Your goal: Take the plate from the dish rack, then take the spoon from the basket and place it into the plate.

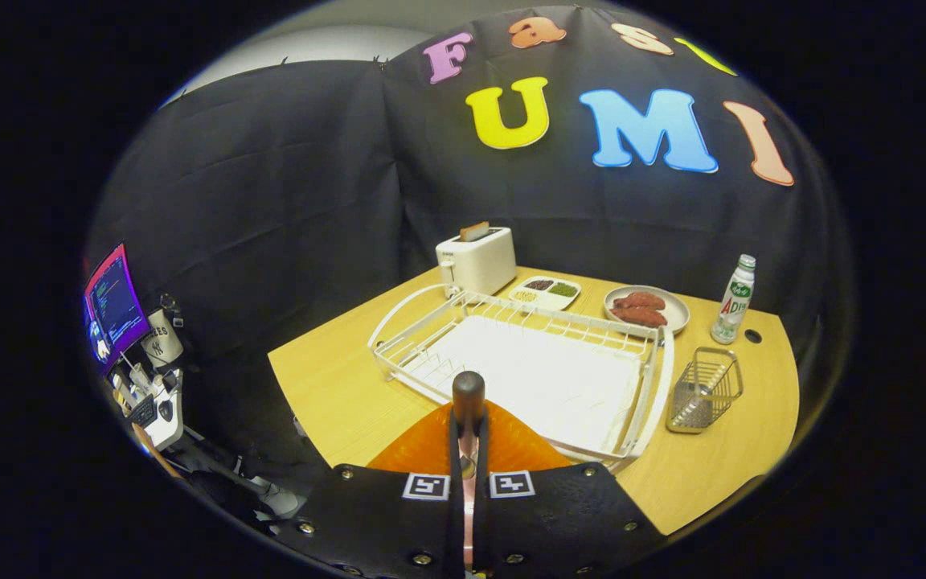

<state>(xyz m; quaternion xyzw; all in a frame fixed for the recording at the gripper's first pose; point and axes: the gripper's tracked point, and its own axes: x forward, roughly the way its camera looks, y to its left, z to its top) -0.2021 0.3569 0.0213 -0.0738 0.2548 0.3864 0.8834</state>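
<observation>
My gripper [469, 438] is shut on the spoon [469, 392], whose dark rounded handle end sticks up past the fingertips; the rest of the spoon is hidden between the fingers. Right under the fingers an orange plate [423, 450] lies on the wooden table, touching the near edge of the white wire dish rack [648, 386]. The rack holds no dishes. To the right of the rack stands the small metal mesh basket [704, 390], with nothing visible in it.
Beyond the rack stand a white toaster [477, 259], a small divided dish of food [545, 292] and a grey plate with reddish food [646, 309]. A plastic bottle [733, 300] stands behind the basket. A monitor [113, 305] and desk clutter are off the table's left.
</observation>
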